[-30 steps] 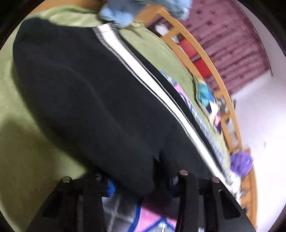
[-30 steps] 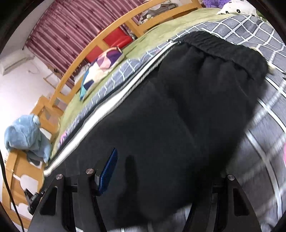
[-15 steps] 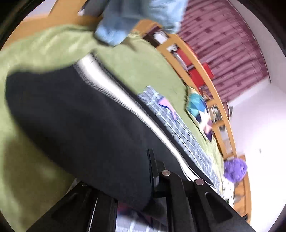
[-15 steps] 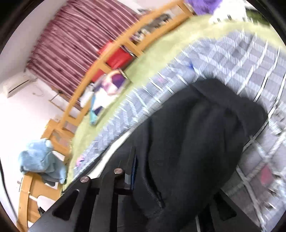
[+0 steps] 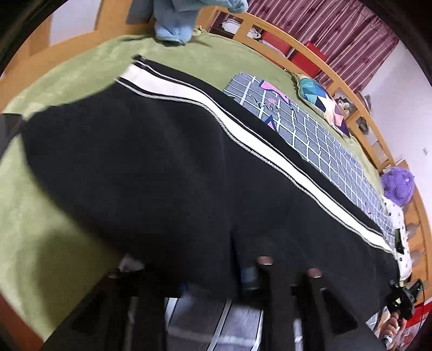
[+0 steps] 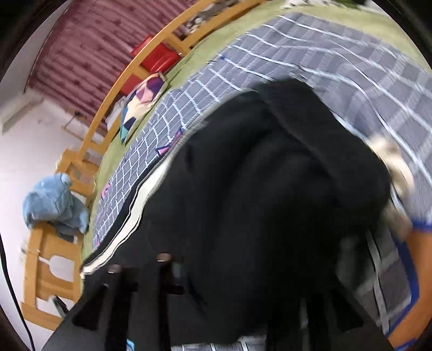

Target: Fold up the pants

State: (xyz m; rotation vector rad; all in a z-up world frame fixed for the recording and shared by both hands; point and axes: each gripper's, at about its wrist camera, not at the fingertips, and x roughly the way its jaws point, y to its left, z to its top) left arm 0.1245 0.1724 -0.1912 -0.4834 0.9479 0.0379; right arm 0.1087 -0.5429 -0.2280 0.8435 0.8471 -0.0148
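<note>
Left wrist view: the black pants (image 5: 151,172) lie lengthwise across the bed, covering most of the green bedspread (image 5: 40,243). A white side stripe (image 5: 243,135), edged with thin black-and-white piping, runs along the far edge of the garment. The left gripper (image 5: 199,278) sits at the near edge of the fabric; the cloth drapes over both fingers and hides the tips, so whether the jaws are together or apart cannot be determined. Beyond the stripe lies a grey checked blanket (image 5: 310,135), with a multicoloured geometric cushion (image 5: 318,100) beside it against the wooden bed rail (image 5: 359,113). A light blue cloth (image 5: 175,24) hangs at the far end of the bed, and a purple fluffy object (image 5: 398,185) rests near the rail.

Right wrist view (frame is motion-blurred): the waistband end of the pants (image 6: 270,189) is bunched in front of the right gripper (image 6: 237,294). Fabric covers the space between the fingers; the jaw state cannot be determined. The pants rest on the checked blanket (image 6: 337,59). The cushion (image 6: 143,100) lies near the bed rail (image 6: 113,94), and the blue cloth (image 6: 51,202) is draped over the wooden frame. A maroon curtain (image 6: 89,48) fills the background.
</note>
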